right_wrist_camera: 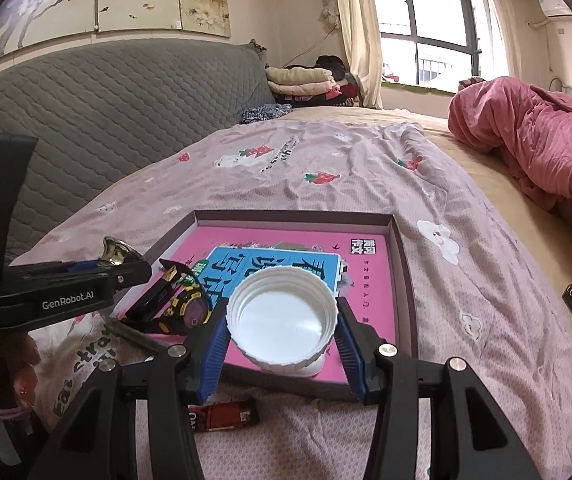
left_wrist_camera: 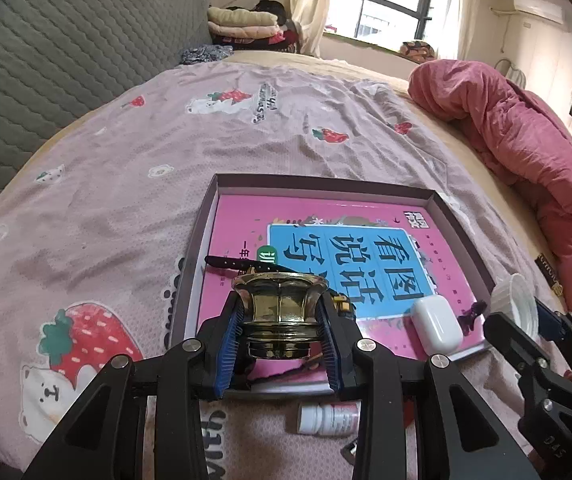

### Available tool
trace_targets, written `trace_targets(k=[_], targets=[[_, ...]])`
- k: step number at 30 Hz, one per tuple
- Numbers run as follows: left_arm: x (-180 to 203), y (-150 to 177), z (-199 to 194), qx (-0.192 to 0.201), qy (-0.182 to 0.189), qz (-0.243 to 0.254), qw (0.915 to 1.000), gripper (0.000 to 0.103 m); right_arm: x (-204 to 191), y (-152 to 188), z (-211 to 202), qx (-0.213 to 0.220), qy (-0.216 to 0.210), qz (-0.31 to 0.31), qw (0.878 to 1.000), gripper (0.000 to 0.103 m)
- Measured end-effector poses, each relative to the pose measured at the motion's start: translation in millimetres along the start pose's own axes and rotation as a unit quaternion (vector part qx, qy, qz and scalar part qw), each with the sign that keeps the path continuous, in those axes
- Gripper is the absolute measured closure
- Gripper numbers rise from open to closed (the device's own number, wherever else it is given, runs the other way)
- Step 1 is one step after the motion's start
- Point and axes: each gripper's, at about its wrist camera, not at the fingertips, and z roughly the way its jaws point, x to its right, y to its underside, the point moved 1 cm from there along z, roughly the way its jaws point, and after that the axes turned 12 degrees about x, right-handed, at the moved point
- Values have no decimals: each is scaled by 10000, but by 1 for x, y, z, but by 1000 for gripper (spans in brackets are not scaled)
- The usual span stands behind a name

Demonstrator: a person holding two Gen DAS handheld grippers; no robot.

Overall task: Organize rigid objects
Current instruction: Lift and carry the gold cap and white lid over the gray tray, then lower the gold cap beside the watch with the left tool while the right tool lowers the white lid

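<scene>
My left gripper (left_wrist_camera: pixel 282 320) is shut on a brass flared cup-like ornament (left_wrist_camera: pixel 282 304), held above the near left part of a shallow box (left_wrist_camera: pixel 206 216). The box holds a pink book (left_wrist_camera: pixel 246 224) with a blue title panel. A black watch (right_wrist_camera: pixel 182 308) and a white earbud case (left_wrist_camera: pixel 437 326) lie on the book. My right gripper (right_wrist_camera: pixel 282 320) is shut on a white ribbed jar lid (right_wrist_camera: pixel 284 316), open side up, over the box's near edge. In the left wrist view that lid (left_wrist_camera: pixel 515 304) shows at the right. The left gripper (right_wrist_camera: pixel 98 268) with the brass piece (right_wrist_camera: pixel 116 250) appears at the left of the right wrist view.
The box rests on a pink strawberry-print sheet (left_wrist_camera: pixel 106 184) on a bed. A white pill bottle (left_wrist_camera: pixel 325 418) and a red-brown packet (right_wrist_camera: pixel 226 414) lie on the sheet near the box's front edge. A rolled pink blanket (left_wrist_camera: pixel 525 140) is at the right, a grey quilted headboard (right_wrist_camera: pixel 106 108) behind.
</scene>
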Motion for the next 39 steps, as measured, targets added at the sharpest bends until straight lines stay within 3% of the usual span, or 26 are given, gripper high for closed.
trace_targets(k=[17,39], targets=[[2,6,26,-127,28,-49,9999,66,14,-6,12,21,137,147,9998,53],[7,16,42,-315,209,-112,9992,66,4,18,38,-676,-16,40,9977,53]])
